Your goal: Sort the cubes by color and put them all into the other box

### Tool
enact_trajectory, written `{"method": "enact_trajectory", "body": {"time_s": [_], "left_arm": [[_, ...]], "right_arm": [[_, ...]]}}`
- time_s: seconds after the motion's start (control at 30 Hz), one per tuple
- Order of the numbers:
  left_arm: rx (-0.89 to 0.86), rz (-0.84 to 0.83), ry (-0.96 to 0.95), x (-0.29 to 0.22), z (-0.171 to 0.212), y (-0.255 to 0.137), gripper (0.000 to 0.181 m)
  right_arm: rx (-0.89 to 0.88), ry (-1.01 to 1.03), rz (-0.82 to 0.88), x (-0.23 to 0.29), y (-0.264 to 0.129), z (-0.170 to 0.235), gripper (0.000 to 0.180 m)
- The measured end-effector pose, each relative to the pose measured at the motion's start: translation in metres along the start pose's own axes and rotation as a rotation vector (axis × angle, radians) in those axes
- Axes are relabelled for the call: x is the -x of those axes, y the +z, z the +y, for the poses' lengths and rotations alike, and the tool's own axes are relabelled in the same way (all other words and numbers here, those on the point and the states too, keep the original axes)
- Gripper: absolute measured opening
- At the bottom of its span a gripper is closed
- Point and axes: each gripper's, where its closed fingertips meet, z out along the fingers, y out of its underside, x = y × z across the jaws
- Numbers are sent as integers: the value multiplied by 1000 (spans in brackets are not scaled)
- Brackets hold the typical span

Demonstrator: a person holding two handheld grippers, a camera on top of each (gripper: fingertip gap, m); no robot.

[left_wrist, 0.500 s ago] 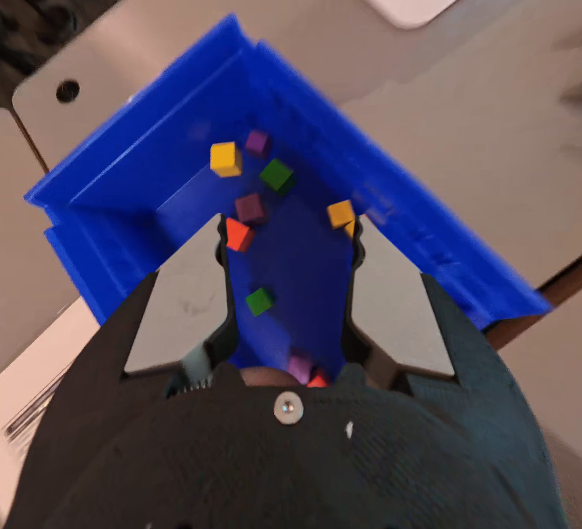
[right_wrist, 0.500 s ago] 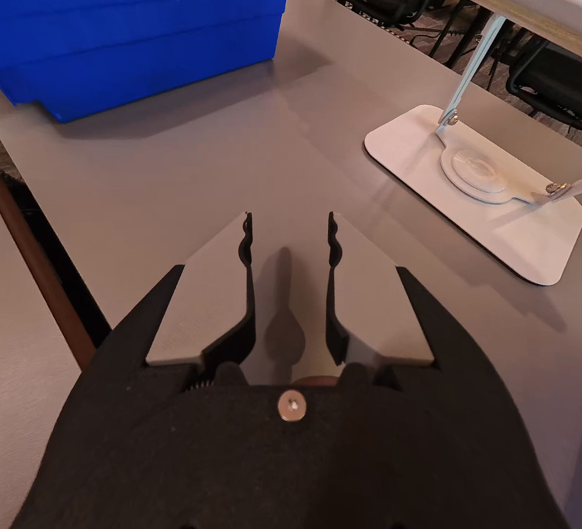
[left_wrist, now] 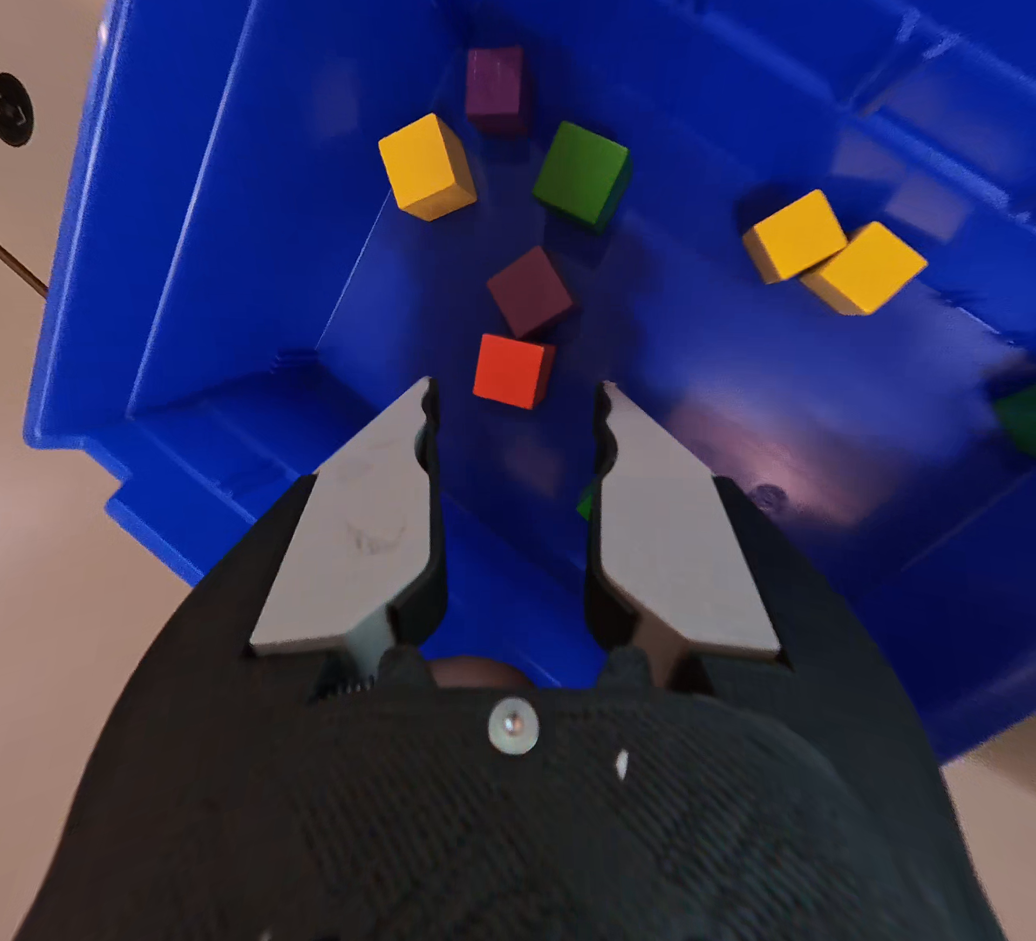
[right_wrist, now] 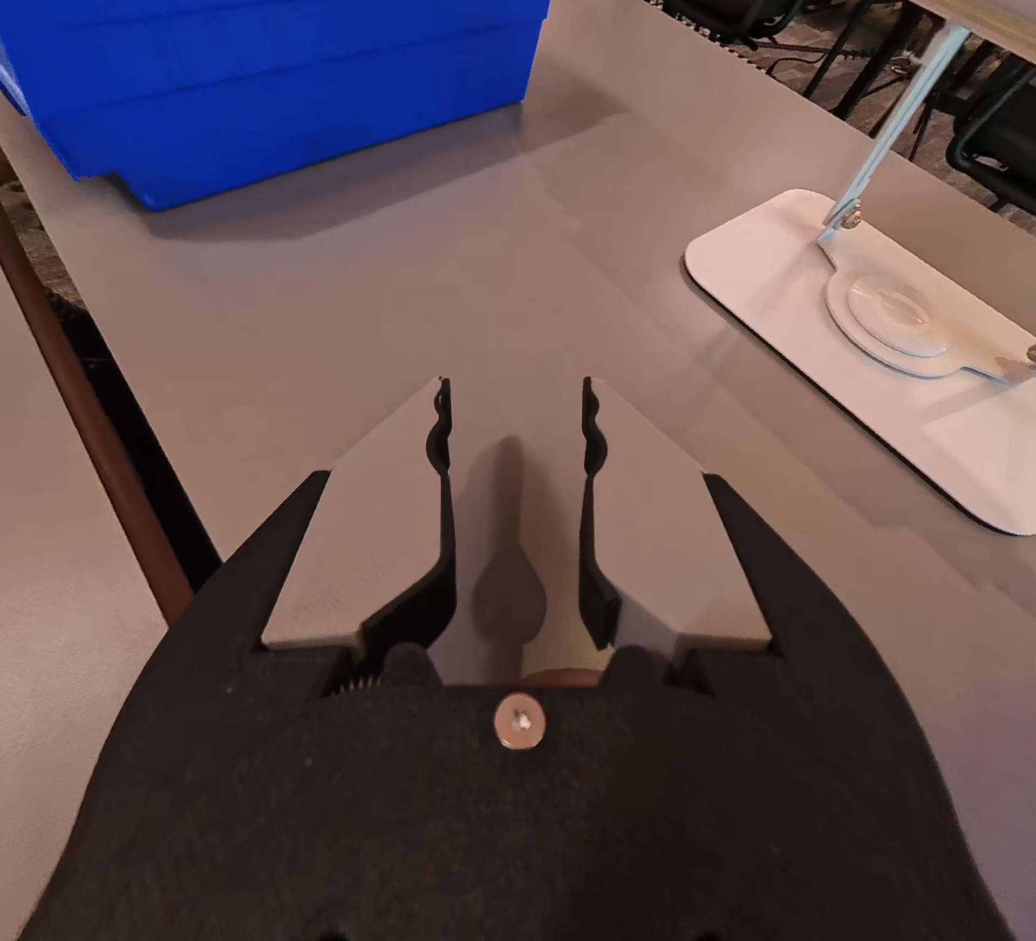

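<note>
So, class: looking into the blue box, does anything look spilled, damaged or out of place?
Nothing is spilled or broken. The cubes lie loose and mixed by colour in the blue box, as unsorted cubes would. One small quirk: two yellow cubes touch against the wall. Both grippers, left and right, are open and empty.

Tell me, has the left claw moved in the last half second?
Yes. The left claw has pushed down and forward into the blue bin; its tips now sit just short of the red cube, which looms larger.
</note>
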Motion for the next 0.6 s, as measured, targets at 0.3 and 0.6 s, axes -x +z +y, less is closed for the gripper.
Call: {"method": "enact_trajectory", "body": {"time_s": [0.3,0.6], "left_arm": [[188,-16,74,2,8,32,36],[134,-90,2,4,4,22,26]], "right_arm": [[-15,9,-20,5,-2,-3,43],[-55,24,-16,1,-12,-11,40]]}}
